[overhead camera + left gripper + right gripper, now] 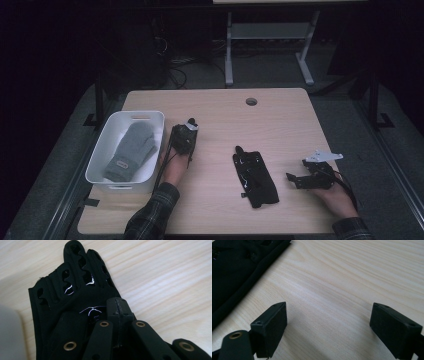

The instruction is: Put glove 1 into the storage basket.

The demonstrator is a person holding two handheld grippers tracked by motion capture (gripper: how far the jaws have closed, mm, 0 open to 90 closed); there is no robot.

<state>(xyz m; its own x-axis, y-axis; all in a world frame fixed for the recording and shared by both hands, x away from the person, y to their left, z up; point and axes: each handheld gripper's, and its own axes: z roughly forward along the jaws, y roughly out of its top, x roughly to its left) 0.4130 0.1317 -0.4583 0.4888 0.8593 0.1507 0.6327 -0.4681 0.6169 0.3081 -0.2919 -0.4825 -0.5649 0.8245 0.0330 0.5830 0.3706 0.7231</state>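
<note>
I'm clenching left tongs (190, 125) on black perforated fabric glove (75, 292), beside white plastic bin (100, 150) holding grey knit mitten (131, 150). Right tongs (328, 327) released over tabletop (352, 277). Risk: thin pinch slipping, glove dropping short.

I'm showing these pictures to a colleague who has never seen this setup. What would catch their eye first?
Probably the white bin at the table's left edge, with a grey mitten lying inside. Next, the black glove lying flat on the light wooden table, between the two hand-held tools. The left gripper sits beside the bin with jaws shut, while the right gripper rests open, right of the glove.
</note>
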